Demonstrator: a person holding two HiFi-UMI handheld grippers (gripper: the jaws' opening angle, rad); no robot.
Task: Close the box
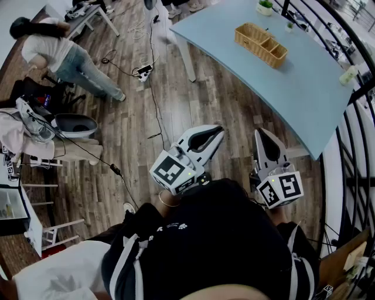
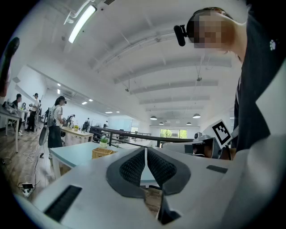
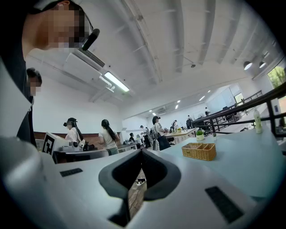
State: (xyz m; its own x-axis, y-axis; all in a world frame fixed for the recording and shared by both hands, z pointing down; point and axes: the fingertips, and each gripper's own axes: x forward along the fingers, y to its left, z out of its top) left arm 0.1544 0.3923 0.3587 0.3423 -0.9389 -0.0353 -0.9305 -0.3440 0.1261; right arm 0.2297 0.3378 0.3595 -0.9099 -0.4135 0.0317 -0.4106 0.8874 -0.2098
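A woven wicker box with two open compartments stands on the far part of the pale blue table. It shows small in the left gripper view and in the right gripper view. My left gripper is held close to my chest, well short of the table, its jaws shut with nothing between them. My right gripper hangs beside it, also shut and empty. Both point over the wooden floor towards the table.
A small plant pot and a bottle stand on the table. A black railing runs along the right. Cables and a power strip lie on the floor. A person bends over at the far left beside chairs and clutter.
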